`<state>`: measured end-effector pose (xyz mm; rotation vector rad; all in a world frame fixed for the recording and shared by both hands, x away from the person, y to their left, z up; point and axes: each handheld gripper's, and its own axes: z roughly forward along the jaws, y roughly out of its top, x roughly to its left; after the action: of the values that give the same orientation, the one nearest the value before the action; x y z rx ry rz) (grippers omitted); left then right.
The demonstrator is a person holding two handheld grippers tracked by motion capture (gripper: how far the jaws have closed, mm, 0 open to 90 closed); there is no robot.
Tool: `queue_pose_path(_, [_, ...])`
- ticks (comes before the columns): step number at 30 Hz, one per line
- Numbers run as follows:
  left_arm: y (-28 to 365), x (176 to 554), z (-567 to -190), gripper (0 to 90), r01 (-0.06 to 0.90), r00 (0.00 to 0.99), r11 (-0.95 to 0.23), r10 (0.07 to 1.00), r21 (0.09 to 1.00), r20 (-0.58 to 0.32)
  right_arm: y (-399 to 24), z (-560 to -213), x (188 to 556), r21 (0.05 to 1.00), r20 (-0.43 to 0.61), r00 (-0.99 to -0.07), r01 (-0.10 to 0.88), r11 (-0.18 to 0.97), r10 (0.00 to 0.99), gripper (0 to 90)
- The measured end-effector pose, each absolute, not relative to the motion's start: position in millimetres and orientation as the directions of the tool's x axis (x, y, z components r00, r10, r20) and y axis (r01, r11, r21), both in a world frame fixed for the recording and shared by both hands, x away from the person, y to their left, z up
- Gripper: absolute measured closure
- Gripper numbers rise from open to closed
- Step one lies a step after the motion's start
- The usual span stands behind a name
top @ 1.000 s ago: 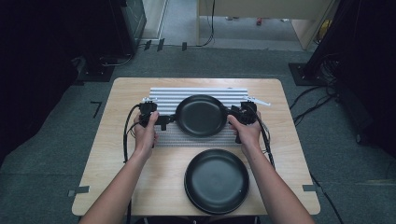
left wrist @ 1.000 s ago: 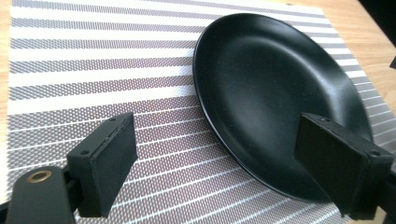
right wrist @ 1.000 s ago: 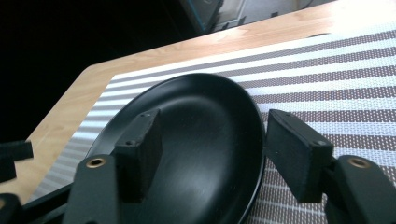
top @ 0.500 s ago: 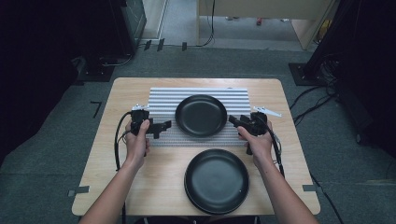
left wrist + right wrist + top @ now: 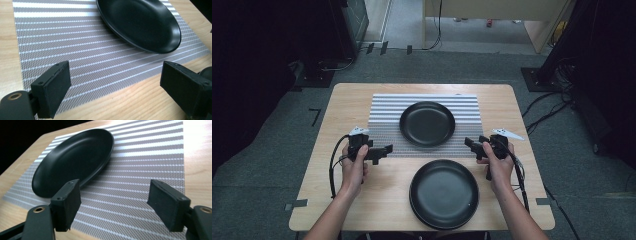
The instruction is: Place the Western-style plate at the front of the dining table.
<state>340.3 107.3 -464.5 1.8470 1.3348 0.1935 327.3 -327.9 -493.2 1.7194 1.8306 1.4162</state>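
Note:
A black plate (image 5: 427,123) rests on the grey striped placemat (image 5: 384,107) at the middle of the wooden table. A second black plate (image 5: 443,193) lies on bare wood near the front edge. My left gripper (image 5: 384,150) hovers at the mat's front left corner, open and empty, pointing right. My right gripper (image 5: 469,144) hovers at the mat's front right corner, pointing left; its jaws have just been opening, with nothing between them. In the left gripper view the plate (image 5: 140,22) lies beyond the open gripper (image 5: 116,75). In the right gripper view the plate (image 5: 75,157) lies beyond the open gripper (image 5: 115,192).
The wooden table (image 5: 347,100) has bare strips left and right of the mat. Cables (image 5: 334,160) trail from both grippers along the forearms. Grey carpet, dark equipment and floor cables (image 5: 557,105) surround the table.
Both grippers have drawn away from the sides of the plate on the mat, outward and toward the front of the table. The plate stays on the mat.

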Motion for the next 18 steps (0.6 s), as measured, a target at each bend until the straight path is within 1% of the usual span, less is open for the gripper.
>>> queue_pose_path(10, [124.3,320.1,-476.3,9.3,0.727,0.41,-0.082,0.848,0.682,-0.335,-341.1,-498.9,308.5,0.765,0.396,-0.25,0.623,-0.166,0.883,22.1])
queue_pose_path(18, [146.7,299.7,-482.7,9.3,0.729,0.381,-0.043,0.855,0.683,-0.353,-356.0,-497.5,287.5,0.787,0.333,-0.255,0.605,-0.119,0.908,20.7])
